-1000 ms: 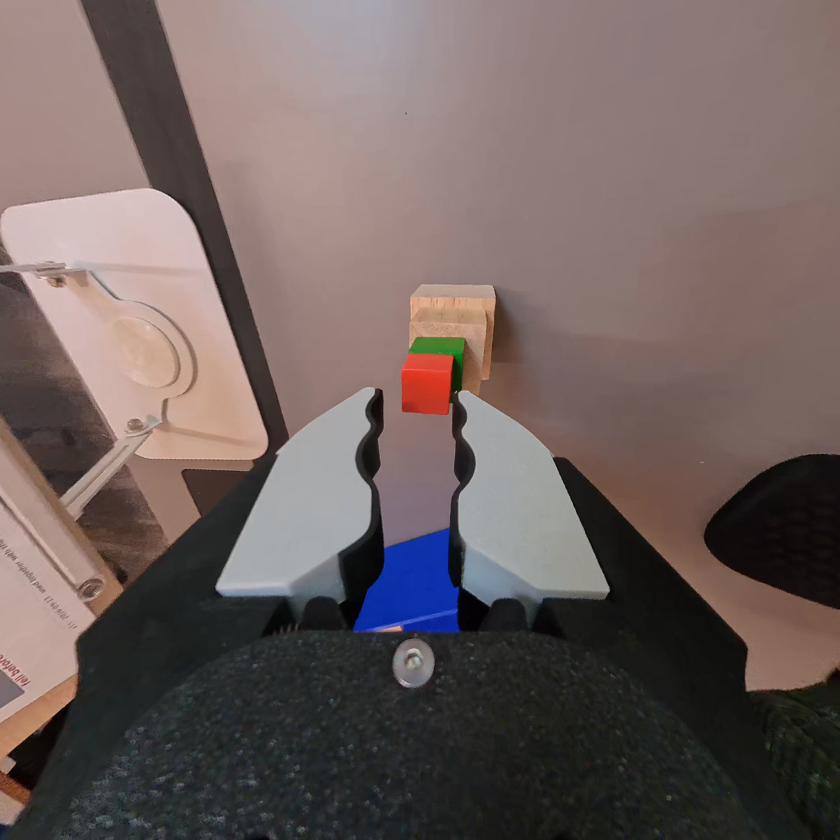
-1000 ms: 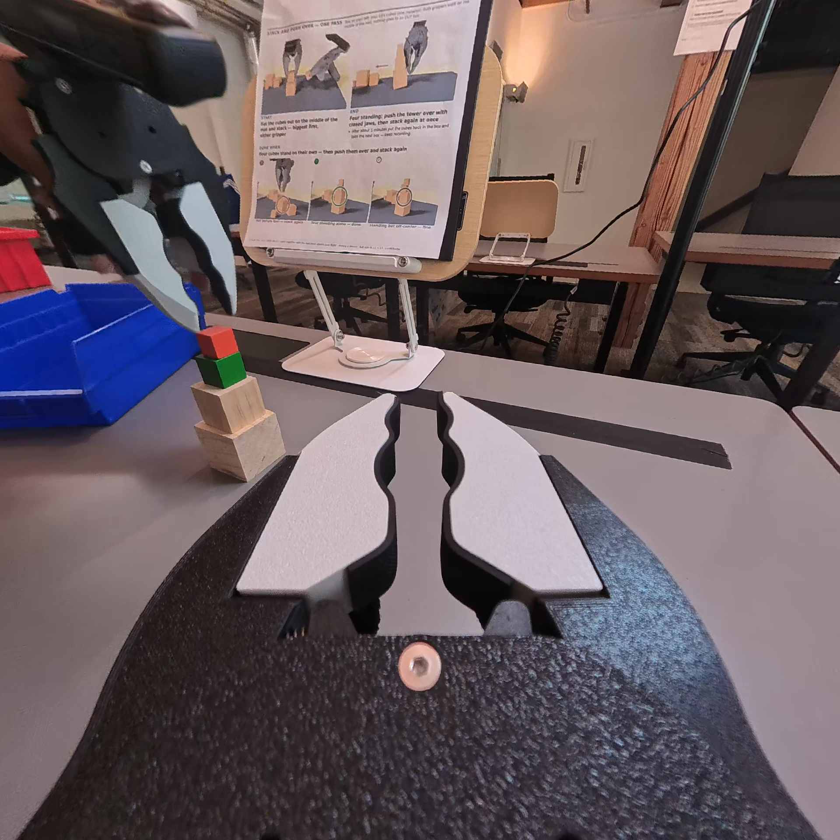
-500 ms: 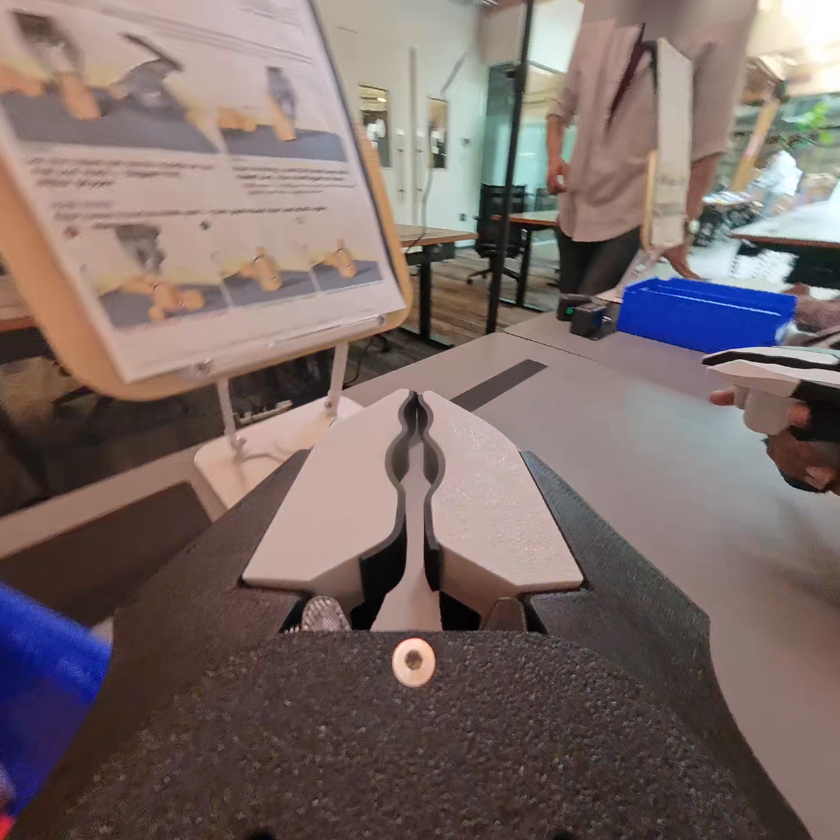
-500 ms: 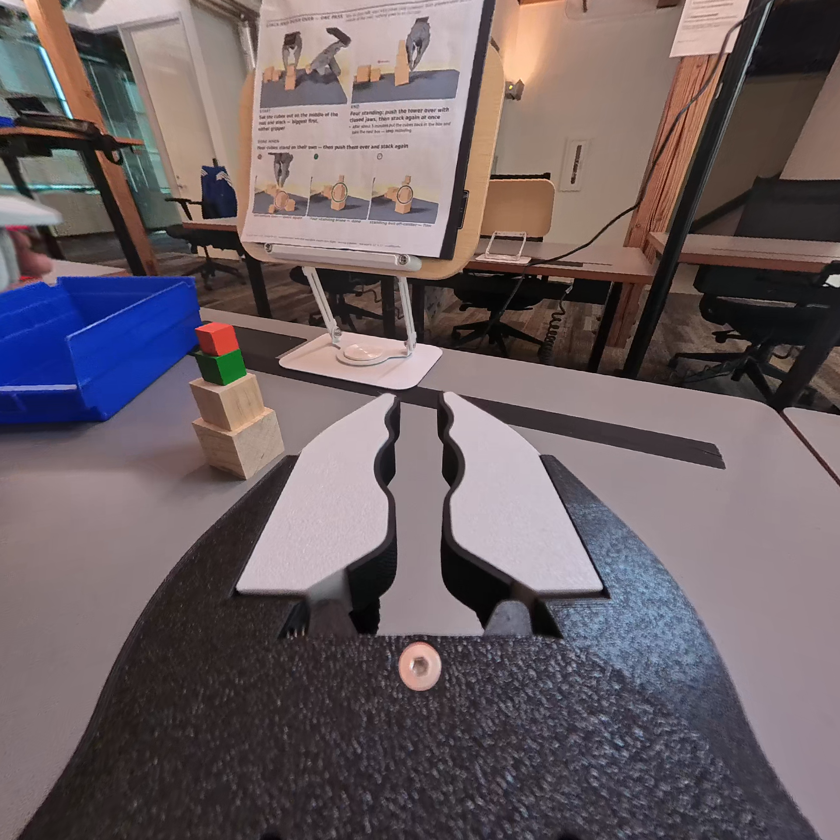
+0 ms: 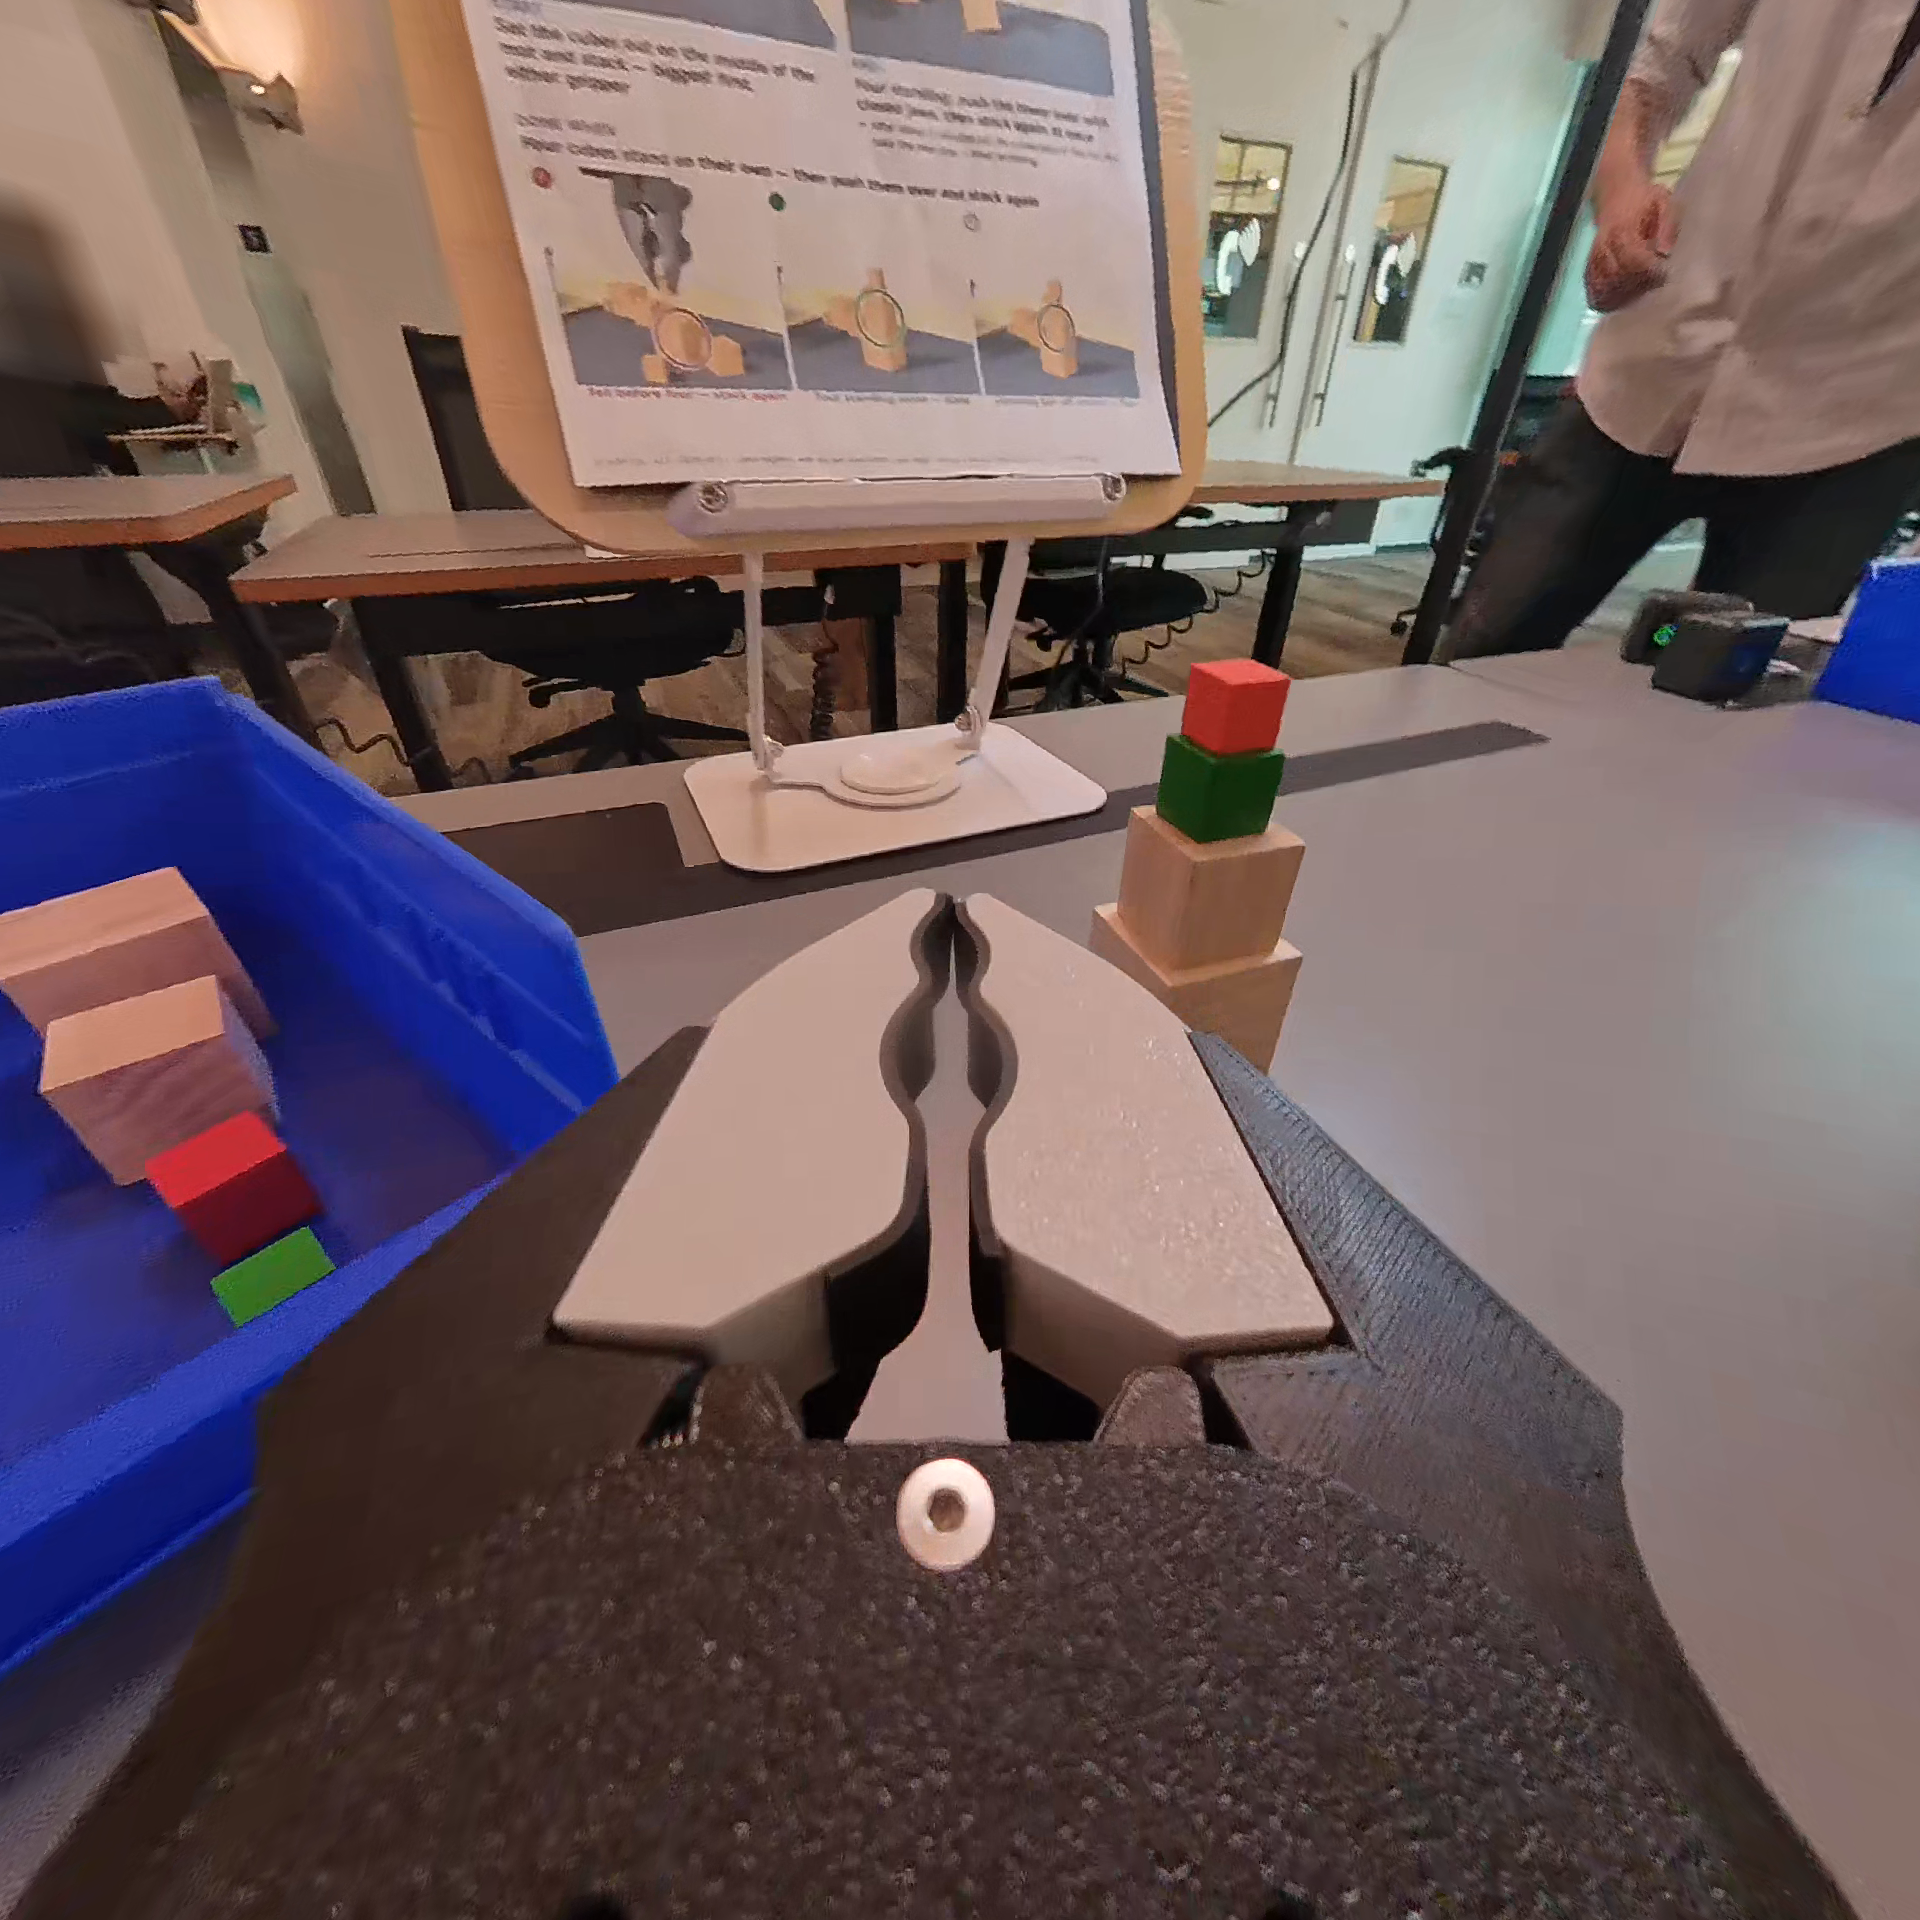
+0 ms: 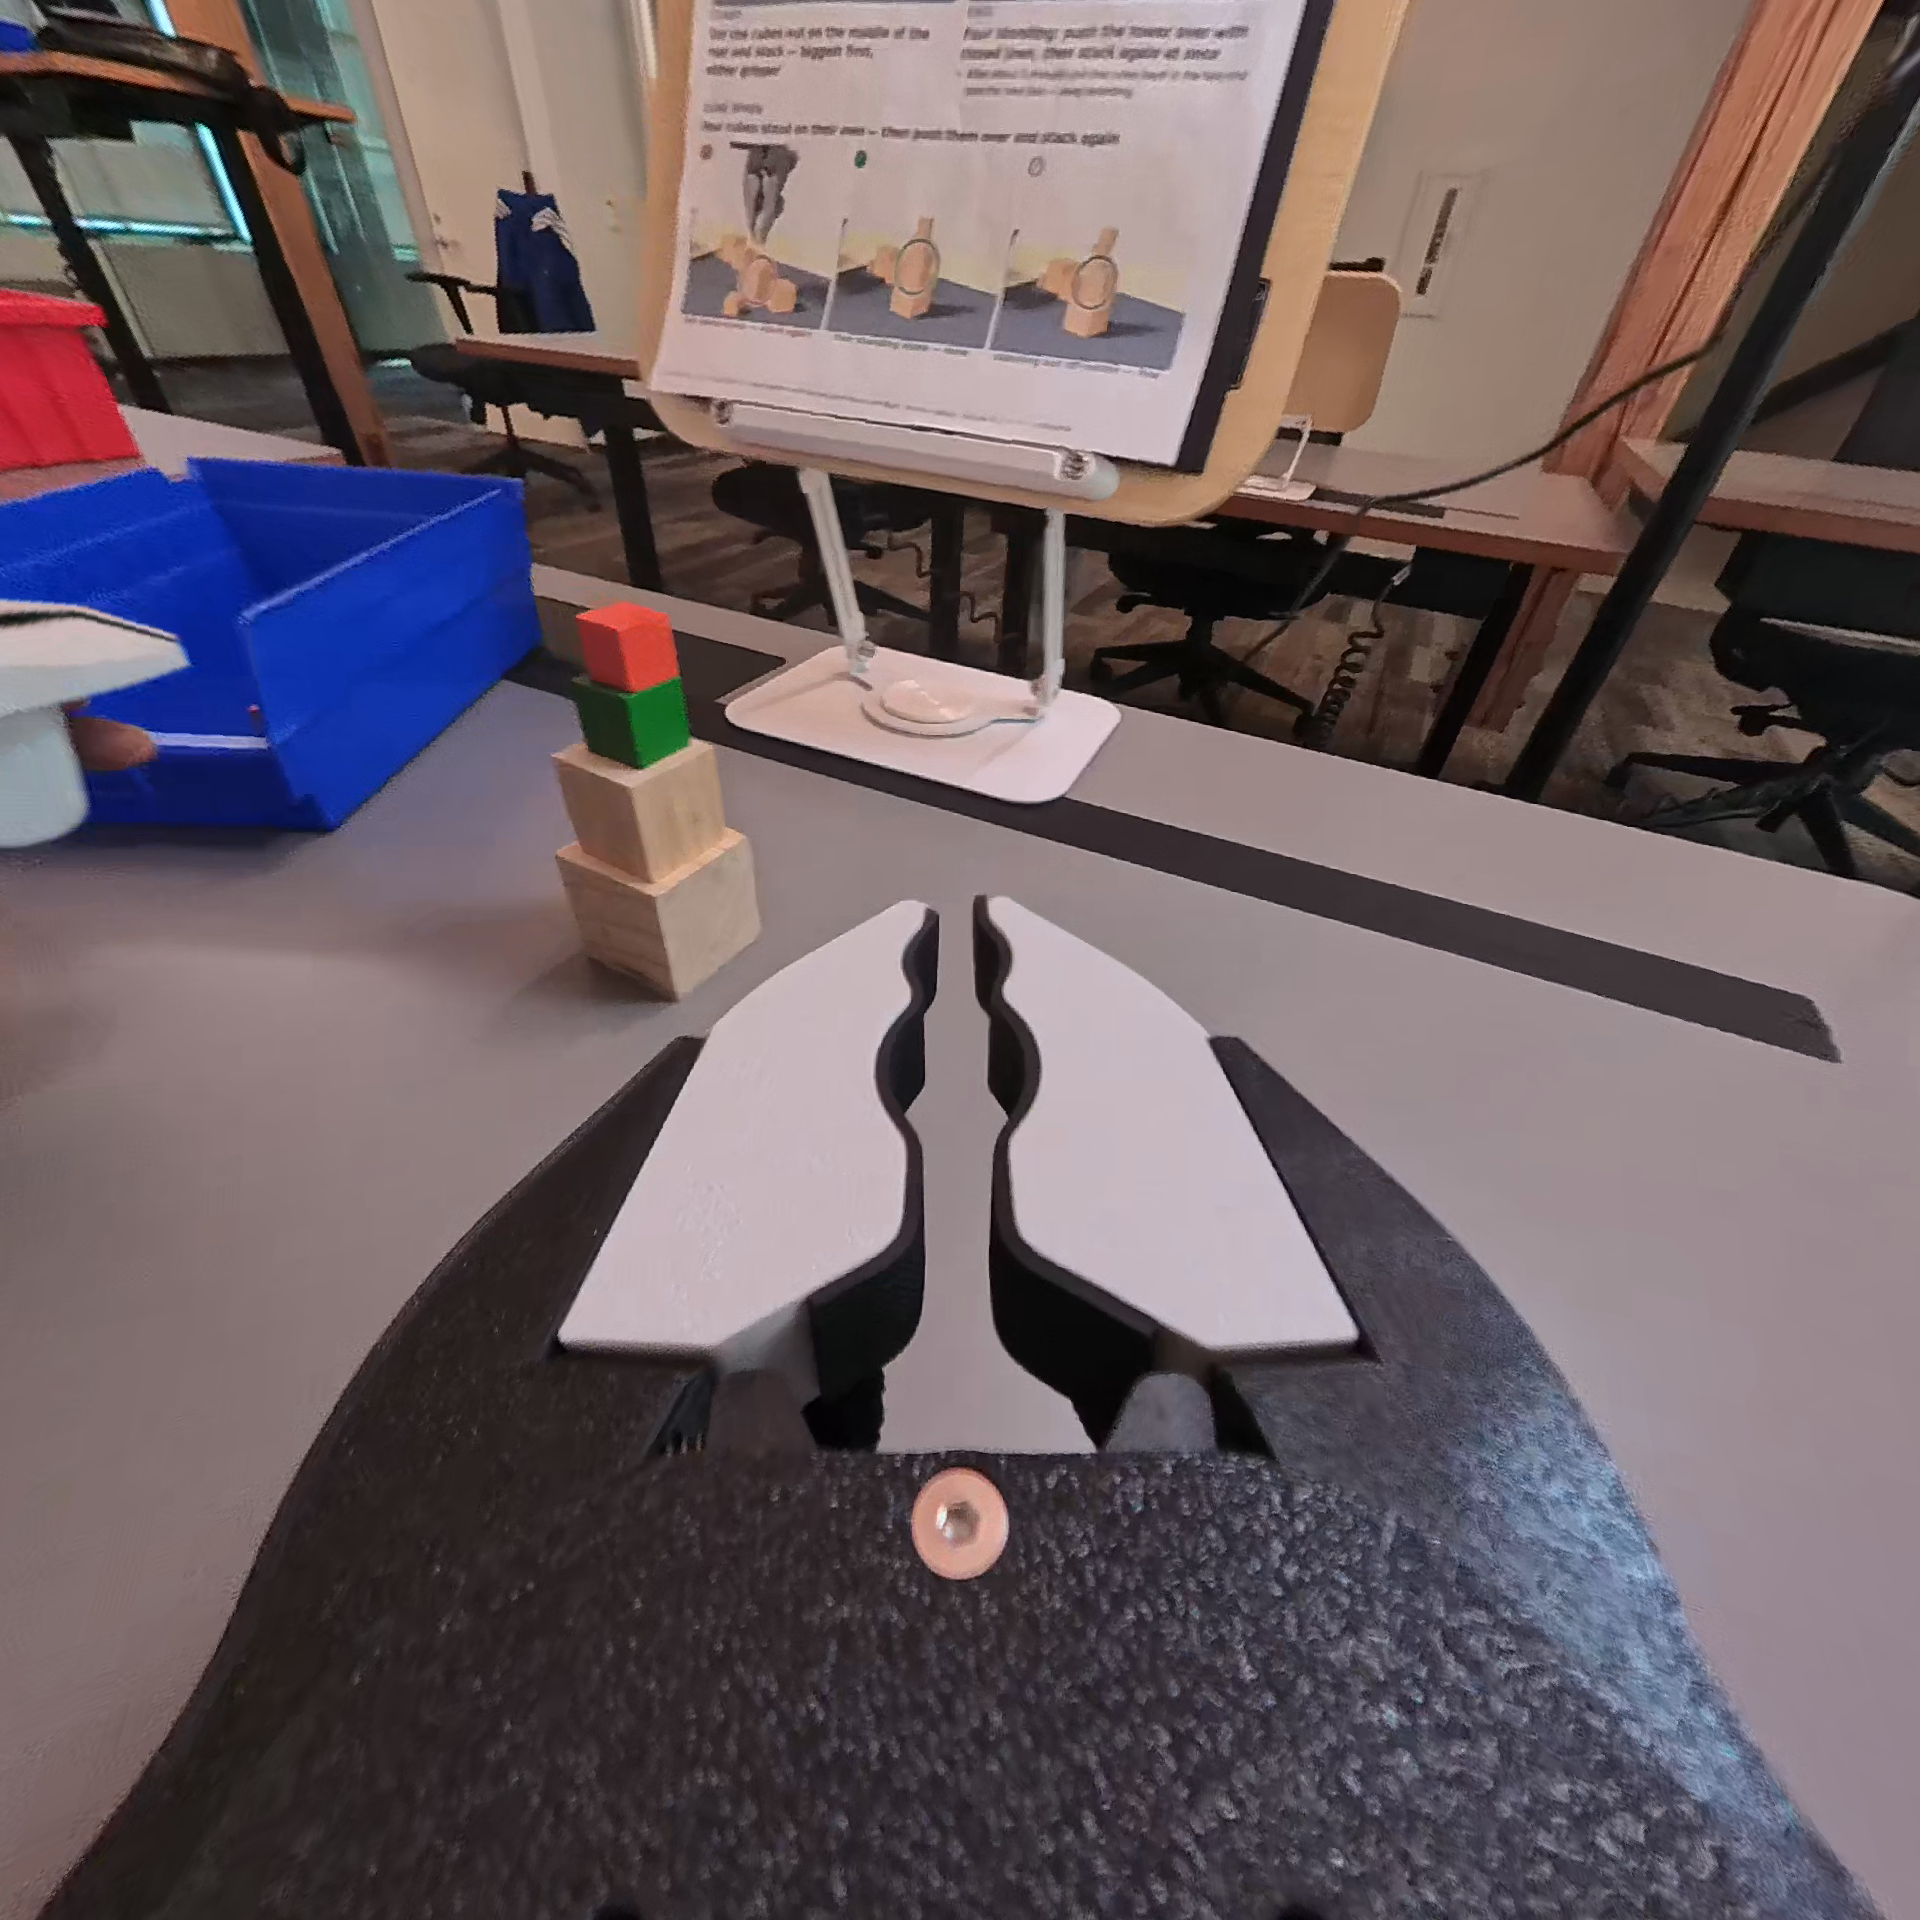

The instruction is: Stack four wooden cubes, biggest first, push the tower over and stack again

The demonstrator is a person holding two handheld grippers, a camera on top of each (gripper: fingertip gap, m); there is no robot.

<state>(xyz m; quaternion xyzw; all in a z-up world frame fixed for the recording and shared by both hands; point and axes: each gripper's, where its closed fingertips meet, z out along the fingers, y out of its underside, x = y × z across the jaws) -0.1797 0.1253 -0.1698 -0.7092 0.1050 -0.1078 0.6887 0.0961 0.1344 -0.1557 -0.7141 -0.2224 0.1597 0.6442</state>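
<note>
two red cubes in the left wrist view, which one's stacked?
The red cube on the table, right of the shut left gripper: it tops the tower, on the green cube. The other red cube lies loose in the blue bin.

Tower of four cubes (image 5: 1205, 883) upright on grey table (image 5: 1558, 1039), at 1 o'clock of left gripper (image 5: 951, 914), just beside its right finger; at 11 o'clock of right gripper (image 6: 956, 914).

Bottom: large pale wood cube (image 6: 660, 914). Above: smaller wood cube (image 6: 644, 805), set slightly askew. Then green cube (image 6: 632, 719). Top: red cube (image 6: 627, 646).

Left gripper tips meet, nothing between. Right gripper tips narrowly apart, bare.
</note>
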